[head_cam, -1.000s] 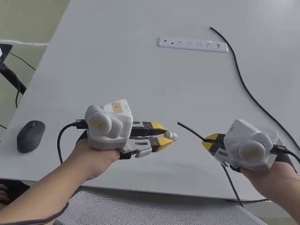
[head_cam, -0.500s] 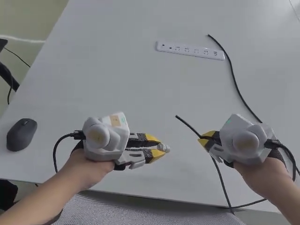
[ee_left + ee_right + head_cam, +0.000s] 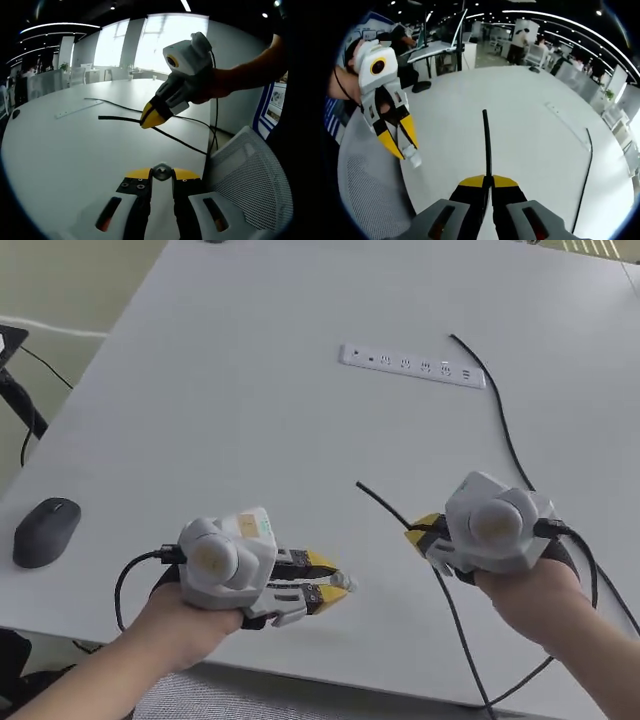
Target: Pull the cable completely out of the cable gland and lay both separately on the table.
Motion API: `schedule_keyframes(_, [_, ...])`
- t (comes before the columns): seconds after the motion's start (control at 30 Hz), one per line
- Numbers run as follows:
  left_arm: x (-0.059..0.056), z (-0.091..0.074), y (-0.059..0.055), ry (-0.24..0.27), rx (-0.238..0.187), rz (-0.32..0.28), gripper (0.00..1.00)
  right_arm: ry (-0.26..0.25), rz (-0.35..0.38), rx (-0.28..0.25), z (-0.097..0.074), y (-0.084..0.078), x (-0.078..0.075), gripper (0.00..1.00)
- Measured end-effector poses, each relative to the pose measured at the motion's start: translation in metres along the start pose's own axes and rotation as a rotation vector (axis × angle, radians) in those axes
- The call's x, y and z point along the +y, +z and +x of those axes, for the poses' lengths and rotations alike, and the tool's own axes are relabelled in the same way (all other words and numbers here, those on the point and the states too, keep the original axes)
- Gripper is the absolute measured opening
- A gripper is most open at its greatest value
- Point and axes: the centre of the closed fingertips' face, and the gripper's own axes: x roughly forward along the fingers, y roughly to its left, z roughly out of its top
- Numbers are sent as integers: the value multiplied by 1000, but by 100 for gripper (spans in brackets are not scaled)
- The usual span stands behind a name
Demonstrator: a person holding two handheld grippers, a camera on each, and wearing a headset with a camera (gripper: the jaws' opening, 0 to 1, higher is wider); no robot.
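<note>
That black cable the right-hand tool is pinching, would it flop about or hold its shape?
Probably fairly stiff over short lengths: the cable end juts straight out past the right gripper without drooping. Over longer runs it likely bends easily, since below the gripper it trails past the table edge in loose curves.

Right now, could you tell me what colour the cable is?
The cable is black; right gripper view.

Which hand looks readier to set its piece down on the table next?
Probably the left. The left gripper, shut on the small grey round cable gland, hovers low over the white table; the right gripper holds a long black cable trailing off the edge.
</note>
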Motion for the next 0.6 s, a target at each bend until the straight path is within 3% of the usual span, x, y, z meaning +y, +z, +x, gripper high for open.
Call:
schedule_keyframes(0.27, [11,-2,-11,29,16,-20,16,-13,-15,1,18,12,-19,0])
schedule_keyframes(0.6, [14,1,-24,31,22,-19,16,20,-60,22,43,21,-14,0])
